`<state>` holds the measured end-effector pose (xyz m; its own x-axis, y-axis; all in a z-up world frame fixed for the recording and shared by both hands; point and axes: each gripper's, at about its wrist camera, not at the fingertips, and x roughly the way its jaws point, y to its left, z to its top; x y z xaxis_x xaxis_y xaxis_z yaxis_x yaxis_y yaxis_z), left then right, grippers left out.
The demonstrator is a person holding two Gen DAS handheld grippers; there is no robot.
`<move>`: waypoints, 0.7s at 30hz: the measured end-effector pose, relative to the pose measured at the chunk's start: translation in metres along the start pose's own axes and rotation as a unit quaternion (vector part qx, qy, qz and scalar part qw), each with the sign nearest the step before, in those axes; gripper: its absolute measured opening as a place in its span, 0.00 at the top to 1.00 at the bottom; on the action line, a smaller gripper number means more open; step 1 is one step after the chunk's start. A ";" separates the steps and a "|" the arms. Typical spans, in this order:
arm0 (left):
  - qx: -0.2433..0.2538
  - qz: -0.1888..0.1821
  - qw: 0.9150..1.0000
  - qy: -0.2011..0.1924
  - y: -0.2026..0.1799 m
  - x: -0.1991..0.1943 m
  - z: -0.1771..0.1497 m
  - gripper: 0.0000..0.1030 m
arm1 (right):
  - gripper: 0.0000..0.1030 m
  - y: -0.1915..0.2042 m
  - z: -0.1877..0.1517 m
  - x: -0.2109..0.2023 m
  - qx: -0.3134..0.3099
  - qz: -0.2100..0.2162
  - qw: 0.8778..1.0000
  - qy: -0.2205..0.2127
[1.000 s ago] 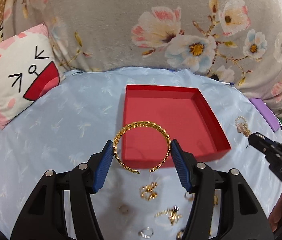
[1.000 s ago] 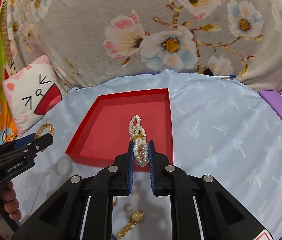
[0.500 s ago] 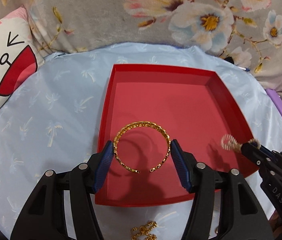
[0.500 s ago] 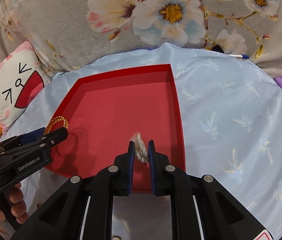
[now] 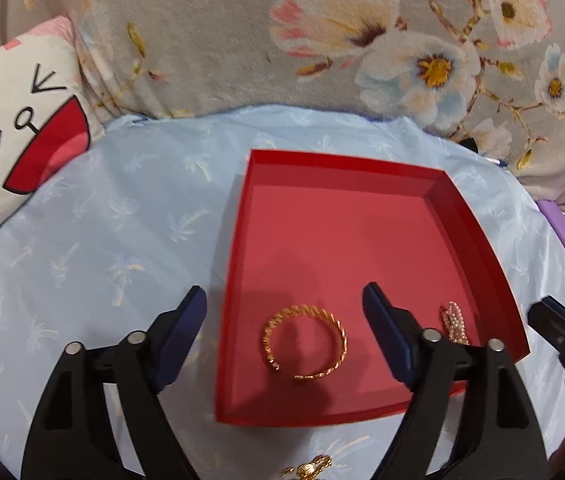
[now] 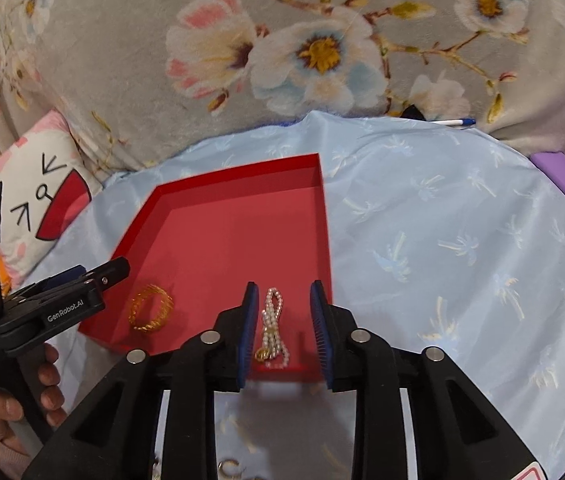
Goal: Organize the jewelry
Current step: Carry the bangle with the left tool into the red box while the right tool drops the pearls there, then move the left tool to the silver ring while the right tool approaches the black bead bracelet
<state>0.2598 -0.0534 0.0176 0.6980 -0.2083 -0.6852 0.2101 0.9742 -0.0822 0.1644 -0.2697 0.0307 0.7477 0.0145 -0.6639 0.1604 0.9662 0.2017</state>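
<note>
A red tray [image 5: 346,168] [image 6: 242,176] lies on the pale blue cloth. A gold open bangle [image 5: 304,340] [image 6: 150,314] lies flat inside it near the front left. A pearl bracelet [image 5: 453,322] [image 6: 273,326] lies inside near the front right corner. My left gripper [image 5: 284,320] is open and empty, its jaws spread wide above the bangle. My right gripper [image 6: 284,330] is open and empty, its jaws either side of the pearl bracelet without touching it. The left gripper also shows at the left of the right wrist view [image 6: 82,284].
More gold jewelry [image 5: 308,470] lies on the cloth in front of the tray, and rings [image 6: 230,466] show below the right gripper. A cat-face cushion [image 5: 14,132] is at the left, a purple block [image 6: 562,184] at the right, a pen [image 6: 452,122] behind.
Both grippers moved over the tray and opened. The bangle left the left gripper and the pearl bracelet left the right gripper; both now lie in the tray.
</note>
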 end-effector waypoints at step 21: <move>-0.008 -0.009 1.000 0.019 0.027 -0.106 -0.120 0.24 | 0.64 0.012 -0.125 -0.104 -0.018 -0.015 0.999 0.021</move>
<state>0.1094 0.0053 0.0010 0.6671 -0.2224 -0.7110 0.2112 0.9717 -0.1058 0.0081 -0.2272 0.0119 0.7150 -0.0047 -0.6992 0.1581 0.9752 0.1551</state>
